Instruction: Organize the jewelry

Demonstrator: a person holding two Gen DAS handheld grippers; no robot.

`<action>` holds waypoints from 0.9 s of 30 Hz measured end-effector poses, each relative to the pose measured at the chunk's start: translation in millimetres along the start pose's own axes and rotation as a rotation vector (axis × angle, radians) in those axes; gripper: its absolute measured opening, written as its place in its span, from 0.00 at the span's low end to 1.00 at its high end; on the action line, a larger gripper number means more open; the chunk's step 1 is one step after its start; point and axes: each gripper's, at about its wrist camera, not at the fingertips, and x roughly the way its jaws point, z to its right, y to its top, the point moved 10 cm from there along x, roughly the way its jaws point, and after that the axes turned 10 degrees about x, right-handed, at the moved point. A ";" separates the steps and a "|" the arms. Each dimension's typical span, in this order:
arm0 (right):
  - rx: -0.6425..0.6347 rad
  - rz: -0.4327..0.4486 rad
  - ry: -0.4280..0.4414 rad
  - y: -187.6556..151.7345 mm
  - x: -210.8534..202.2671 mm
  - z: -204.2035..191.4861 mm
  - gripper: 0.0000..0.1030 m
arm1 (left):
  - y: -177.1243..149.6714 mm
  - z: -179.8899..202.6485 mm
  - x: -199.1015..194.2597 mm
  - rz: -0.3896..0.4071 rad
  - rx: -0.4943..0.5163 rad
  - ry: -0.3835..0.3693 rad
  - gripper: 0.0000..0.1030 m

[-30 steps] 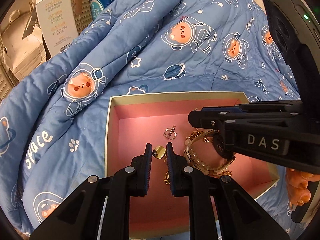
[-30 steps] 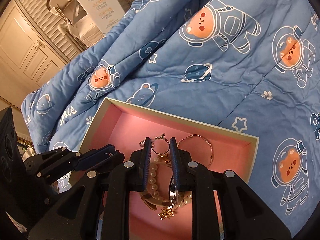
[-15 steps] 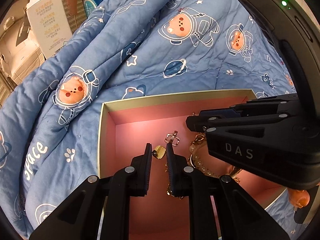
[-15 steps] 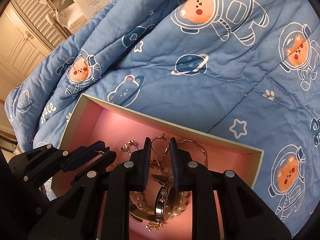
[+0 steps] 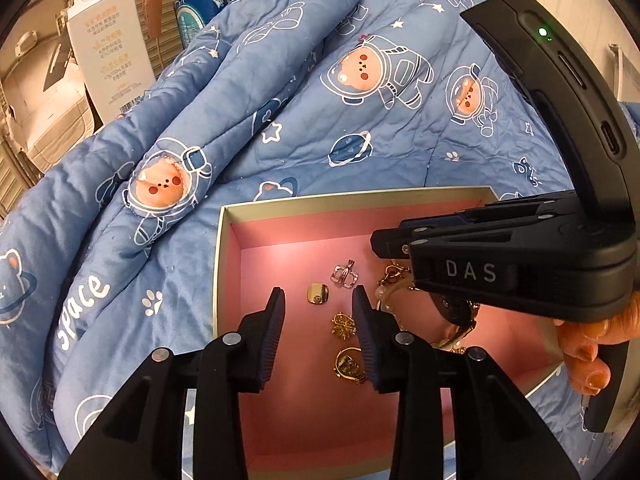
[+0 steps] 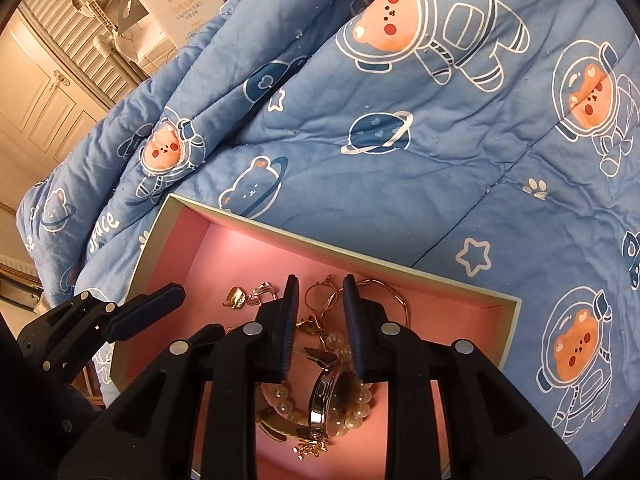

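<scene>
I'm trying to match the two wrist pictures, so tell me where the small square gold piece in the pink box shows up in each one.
Left wrist view: the square gold piece lies on the box floor, in the gap just beyond the open left tongs.
Right wrist view: the same gold piece sits left of the right tongs, near the box's left side.
Shared landmark: the silver charm right beside it in both.

Jewelry (image 5: 344, 326) inside box (image 5: 228, 248), box on quilt (image 5: 304, 92)

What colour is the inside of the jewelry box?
Pink, inside the jewelry box; clearest in the left wrist view.
</scene>
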 end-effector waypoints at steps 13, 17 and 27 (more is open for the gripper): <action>0.060 0.095 0.100 -4.9 -42.0 3.9 0.54 | -6.5 6.2 -46.8 0.127 0.007 0.039 0.76; 0.021 0.217 0.071 -15.7 -71.9 7.1 0.64 | -28.8 -4.2 -75.9 0.208 -0.065 0.050 0.86; -0.119 0.666 -0.076 -110.8 -173.4 -9.6 0.80 | -86.8 -2.6 -180.4 0.450 -0.196 0.187 0.93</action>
